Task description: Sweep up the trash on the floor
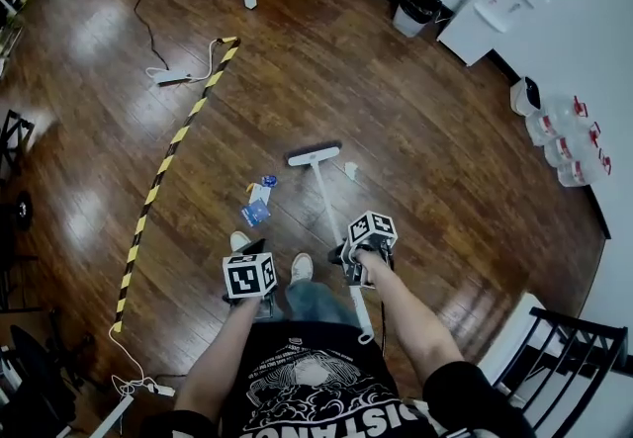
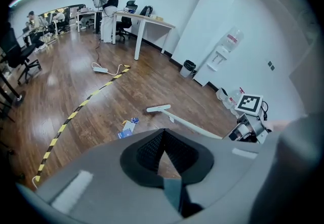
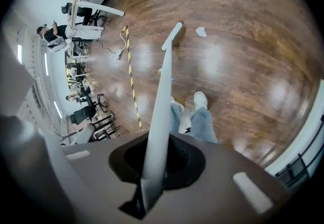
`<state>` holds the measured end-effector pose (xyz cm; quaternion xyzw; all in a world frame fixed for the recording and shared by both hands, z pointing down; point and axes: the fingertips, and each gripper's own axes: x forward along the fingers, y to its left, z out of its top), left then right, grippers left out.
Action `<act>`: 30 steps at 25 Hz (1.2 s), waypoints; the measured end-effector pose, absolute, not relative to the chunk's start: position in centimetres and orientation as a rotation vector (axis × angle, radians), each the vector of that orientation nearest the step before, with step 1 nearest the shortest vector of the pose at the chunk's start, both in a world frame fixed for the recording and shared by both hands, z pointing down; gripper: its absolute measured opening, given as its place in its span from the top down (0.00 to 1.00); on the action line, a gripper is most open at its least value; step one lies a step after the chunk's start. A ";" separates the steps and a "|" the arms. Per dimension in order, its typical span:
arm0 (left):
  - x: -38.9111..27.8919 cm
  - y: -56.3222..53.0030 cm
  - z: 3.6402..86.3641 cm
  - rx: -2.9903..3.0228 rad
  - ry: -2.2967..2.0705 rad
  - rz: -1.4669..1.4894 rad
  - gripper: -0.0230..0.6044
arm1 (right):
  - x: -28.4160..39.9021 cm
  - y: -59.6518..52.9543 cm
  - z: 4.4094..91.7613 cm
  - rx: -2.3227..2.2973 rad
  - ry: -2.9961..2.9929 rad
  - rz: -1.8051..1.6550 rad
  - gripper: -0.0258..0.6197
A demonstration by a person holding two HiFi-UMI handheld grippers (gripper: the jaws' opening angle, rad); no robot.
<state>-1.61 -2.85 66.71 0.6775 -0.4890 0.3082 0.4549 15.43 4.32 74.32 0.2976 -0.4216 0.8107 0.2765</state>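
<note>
The right gripper [image 3: 152, 165] clamps the smooth white pole of the broom [image 1: 328, 199], its flat head on the glossy wood floor [image 1: 415, 130] near crumpled blue-white wrappers [image 1: 257, 201]. The left gripper [image 2: 163, 142] is pinched together, empty.

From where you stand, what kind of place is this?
Probably an open office: long desks with people at them, rolling chairs, and a water dispenser against the white wall.

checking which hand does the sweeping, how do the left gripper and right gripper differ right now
The right gripper is shut on the broom handle; the left gripper has its jaws together on nothing. In the head view the right gripper sits farther forward than the left gripper. Both carry a marker cube on top.
</note>
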 end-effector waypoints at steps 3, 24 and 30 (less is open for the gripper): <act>-0.4 -2.8 67.0 1.686 -1.185 0.765 0.96 | 21.4 4.7 74.7 0.883 -1.092 2.072 0.92; 3.0 -2.9 67.6 1.711 -1.140 0.801 0.96 | 46.3 5.7 72.3 0.911 -0.633 1.410 0.92; 1.0 -2.6 67.8 1.670 -1.187 0.776 0.96 | 45.0 4.6 73.2 0.802 -0.632 1.229 0.92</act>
